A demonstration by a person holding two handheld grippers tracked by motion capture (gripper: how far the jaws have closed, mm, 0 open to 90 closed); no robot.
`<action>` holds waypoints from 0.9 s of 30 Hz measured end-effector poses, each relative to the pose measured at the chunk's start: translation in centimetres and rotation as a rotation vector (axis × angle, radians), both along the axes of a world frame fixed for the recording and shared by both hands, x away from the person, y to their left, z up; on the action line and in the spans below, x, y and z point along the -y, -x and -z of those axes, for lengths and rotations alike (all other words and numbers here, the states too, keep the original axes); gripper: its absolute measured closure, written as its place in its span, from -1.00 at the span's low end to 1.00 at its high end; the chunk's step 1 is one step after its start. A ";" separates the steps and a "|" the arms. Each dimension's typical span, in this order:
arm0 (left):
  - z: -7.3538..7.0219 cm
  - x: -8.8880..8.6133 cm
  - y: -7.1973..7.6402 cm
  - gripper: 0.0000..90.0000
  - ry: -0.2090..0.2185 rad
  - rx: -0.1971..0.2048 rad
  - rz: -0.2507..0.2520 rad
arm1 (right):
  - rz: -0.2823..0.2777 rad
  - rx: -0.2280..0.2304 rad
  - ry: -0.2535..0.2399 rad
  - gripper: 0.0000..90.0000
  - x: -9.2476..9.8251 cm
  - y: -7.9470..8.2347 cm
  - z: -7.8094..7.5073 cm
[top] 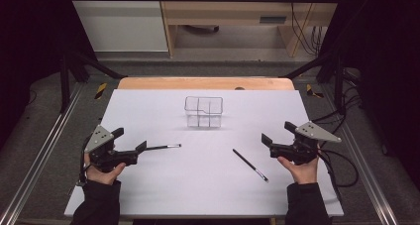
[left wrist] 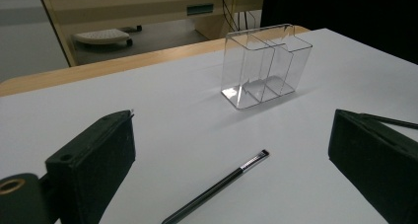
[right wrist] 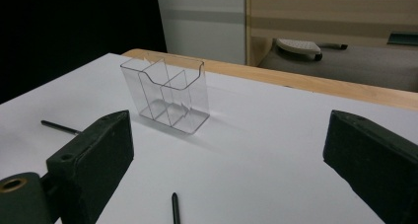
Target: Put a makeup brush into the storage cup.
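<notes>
A clear plastic organizer (top: pixel 203 112) with several compartments stands upright at the middle back of the white table (top: pixel 148 185). Two thin black brushes lie flat on the sheet. One brush (top: pixel 163 146) lies just in front of my left gripper (top: pixel 130 140), which is open with nothing held. In the left gripper view this brush (left wrist: pixel 222 182) lies between the jaws, with the organizer (left wrist: pixel 266 66) beyond. The other brush (top: pixel 250 164) lies diagonally, left of my right gripper (top: pixel 277 133), which is also open with nothing held. In the right gripper view its end (right wrist: pixel 174 206) shows low, with the organizer (right wrist: pixel 167 93) ahead.
A wooden table edge (top: pixel 205 83) runs along the back. Behind it stand a white cabinet (top: pixel 124 22) and a wooden desk (top: pixel 237 12). Black frame bars (top: pixel 69 71) flank the table, and cables (top: pixel 341 160) trail at the right.
</notes>
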State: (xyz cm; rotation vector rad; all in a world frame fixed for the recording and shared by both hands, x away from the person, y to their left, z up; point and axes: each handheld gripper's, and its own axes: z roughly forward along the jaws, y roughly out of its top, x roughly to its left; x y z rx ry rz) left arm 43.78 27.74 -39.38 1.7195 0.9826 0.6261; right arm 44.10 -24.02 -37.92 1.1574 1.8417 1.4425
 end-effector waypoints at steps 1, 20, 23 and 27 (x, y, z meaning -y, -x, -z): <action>0.0 0.0 0.0 -0.94 -0.004 -0.003 -0.003 | 0.002 -0.005 0.006 -0.88 0.1 0.0 0.1; 0.8 0.8 0.1 -0.92 -0.031 -0.027 0.000 | 0.002 -0.033 0.075 -0.84 -0.8 0.5 -0.2; 0.9 0.9 0.1 -0.92 -0.036 -0.033 0.000 | 0.000 -0.038 0.081 -0.83 -1.0 0.6 -0.2; 1.1 1.1 0.0 -0.91 -0.049 -0.040 0.005 | 0.002 -0.057 0.094 -0.82 -1.2 0.5 -0.2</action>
